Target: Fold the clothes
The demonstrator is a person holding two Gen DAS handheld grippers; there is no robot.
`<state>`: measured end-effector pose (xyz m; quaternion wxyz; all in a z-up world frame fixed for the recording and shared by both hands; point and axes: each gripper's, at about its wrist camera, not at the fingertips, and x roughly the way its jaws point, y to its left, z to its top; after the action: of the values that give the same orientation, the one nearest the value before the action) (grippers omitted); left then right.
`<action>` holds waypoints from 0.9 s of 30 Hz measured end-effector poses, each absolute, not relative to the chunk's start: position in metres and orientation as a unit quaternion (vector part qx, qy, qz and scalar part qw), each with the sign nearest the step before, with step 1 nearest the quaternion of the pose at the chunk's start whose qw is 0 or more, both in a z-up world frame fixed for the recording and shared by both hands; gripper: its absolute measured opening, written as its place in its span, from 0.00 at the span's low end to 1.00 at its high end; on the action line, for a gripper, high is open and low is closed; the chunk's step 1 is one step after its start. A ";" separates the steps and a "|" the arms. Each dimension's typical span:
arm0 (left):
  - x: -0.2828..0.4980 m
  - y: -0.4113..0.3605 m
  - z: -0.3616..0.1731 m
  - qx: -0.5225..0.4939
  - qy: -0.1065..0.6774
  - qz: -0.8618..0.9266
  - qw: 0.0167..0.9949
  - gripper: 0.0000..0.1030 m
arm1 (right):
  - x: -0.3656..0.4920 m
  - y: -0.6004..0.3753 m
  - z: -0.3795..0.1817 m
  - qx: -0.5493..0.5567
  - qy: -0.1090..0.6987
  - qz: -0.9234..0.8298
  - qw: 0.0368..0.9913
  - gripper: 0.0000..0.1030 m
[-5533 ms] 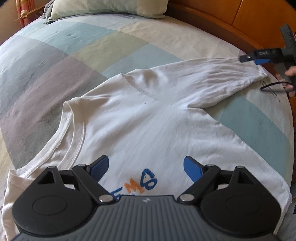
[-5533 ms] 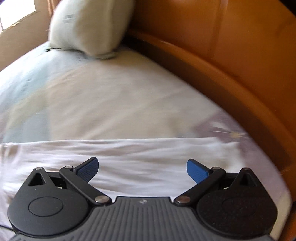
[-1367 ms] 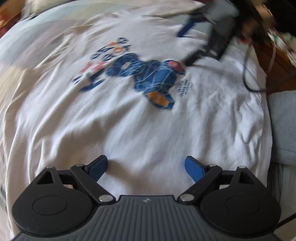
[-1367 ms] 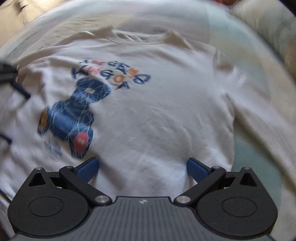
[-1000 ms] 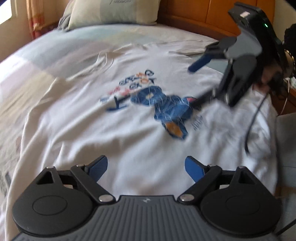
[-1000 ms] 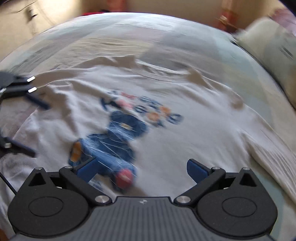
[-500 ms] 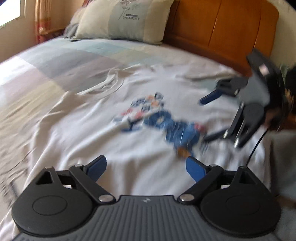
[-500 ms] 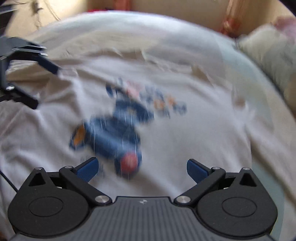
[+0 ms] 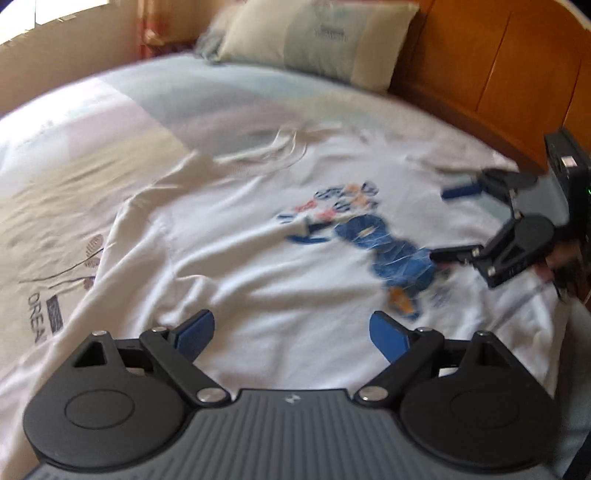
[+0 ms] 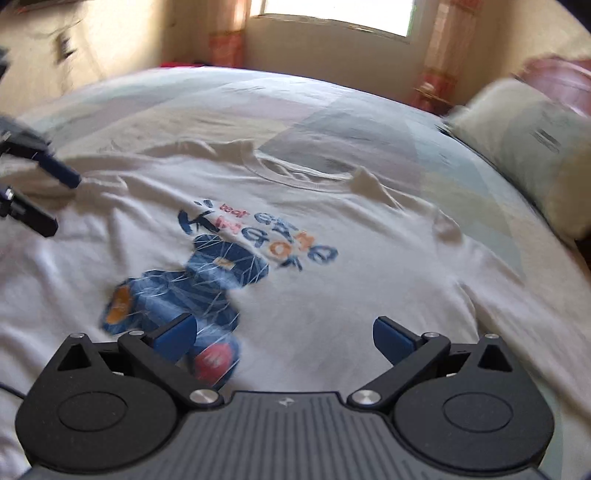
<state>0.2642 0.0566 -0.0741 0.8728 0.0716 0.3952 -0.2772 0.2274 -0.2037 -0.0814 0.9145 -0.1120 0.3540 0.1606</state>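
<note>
A white long-sleeved shirt (image 9: 240, 236) with a blue and orange print (image 9: 384, 251) lies spread front-up on the bed. In the right wrist view the shirt (image 10: 332, 295) fills the middle, collar at the far side. My left gripper (image 9: 291, 330) hovers open over the shirt's lower part, nothing between its blue pads. My right gripper (image 10: 284, 334) is open over the hem near the print (image 10: 207, 280). The right gripper (image 9: 476, 225) also shows at the right of the left wrist view, and the left gripper (image 10: 40, 199) shows at the left edge of the right wrist view.
The bed has a pastel patchwork cover (image 9: 110, 122). A pillow (image 9: 317, 37) lies against the wooden headboard (image 9: 498, 62); the pillow (image 10: 524, 147) sits far right in the right wrist view. A window (image 10: 336, 14) and curtains stand beyond the bed.
Both grippers have left the sleeve and collar end and now hang over the shirt's lower part. In the last second both tilted up, bringing the pillow, headboard and window into view. Both stayed open.
</note>
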 end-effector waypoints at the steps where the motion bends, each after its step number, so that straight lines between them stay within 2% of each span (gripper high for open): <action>1: 0.253 0.050 -0.070 0.074 0.386 -0.271 0.879 0.89 | 0.215 -0.207 -0.074 -0.103 0.356 0.152 0.916 1.00; 7: 0.197 0.016 -0.069 0.046 0.378 -0.253 0.889 0.90 | 0.142 -0.216 -0.055 -0.045 0.378 0.111 0.918 1.00; 12: 0.182 -0.003 -0.101 0.058 0.408 -0.216 0.885 0.90 | 0.117 -0.199 -0.086 -0.059 0.367 0.093 0.924 1.00; 15: 0.165 0.000 -0.112 0.058 0.410 -0.201 0.888 0.90 | 0.117 -0.200 -0.107 -0.039 0.397 0.090 0.913 1.00; 19: 0.137 0.005 -0.115 0.080 0.415 -0.193 0.885 0.93 | 0.101 -0.207 -0.111 -0.028 0.392 0.095 0.914 1.00; 27: 0.165 0.004 -0.088 0.055 0.393 -0.204 0.895 0.92 | 0.090 -0.203 -0.113 -0.027 0.381 0.079 0.921 1.00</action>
<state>0.1647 0.0036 -0.0882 0.8952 0.0552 0.3925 -0.2037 0.0903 -0.2033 -0.1126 0.9208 -0.0268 0.3810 0.0792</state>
